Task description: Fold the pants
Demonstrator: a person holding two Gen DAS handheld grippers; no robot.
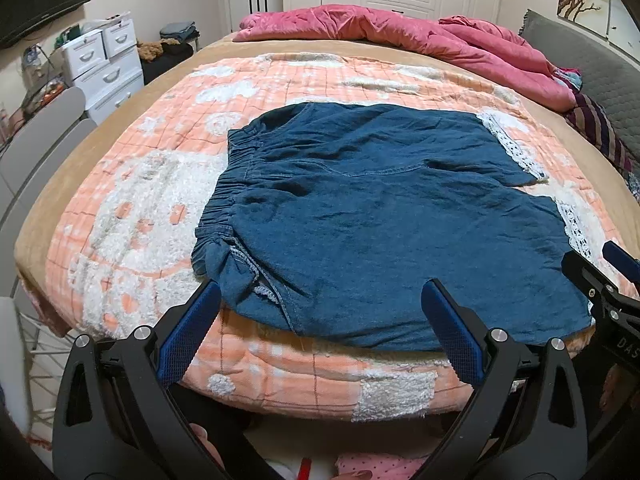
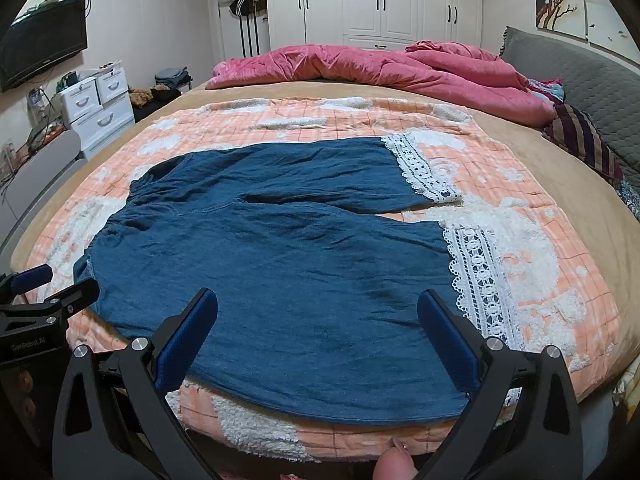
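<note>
Denim-blue wide-leg pants with white lace cuffs (image 2: 280, 264) are lying flat on an orange-and-white checked quilt with fluffy white patches (image 2: 532, 248), which covers most of a bed with a tan sheet (image 2: 560, 168). Fabric looks soft and a bit crinkly, with shallow wrinkles across both legs. The gathered elastic waistband (image 1: 224, 200) sits to the left, all ruffled, and the two legs run off to the right with a narrow gap between them near the cuffs. The lace trim (image 2: 484, 280) is openwork with scalloped edges. At the near waist corner the cloth is bunched and flipped so a stitched seam edge shows (image 1: 244, 264). Left gripper (image 1: 320, 312) hangs over the near edge by the waist, its blue textured pads (image 1: 188, 332) spread wide apart with nothing between them. Right gripper (image 2: 318, 320) is over the near leg close to the cuff, also spread wide and holding nothing. Can't really tell if either one touches the cloth. A rumpled pink satin-looking comforter (image 2: 380, 68) is piled along the far side, next to a grey quilted headboard (image 2: 580, 76). The lace at the bottom of the near cuff is partly hidden behind the right gripper's finger, and the front edge of the bed is cut off by the gripper frames.
</note>
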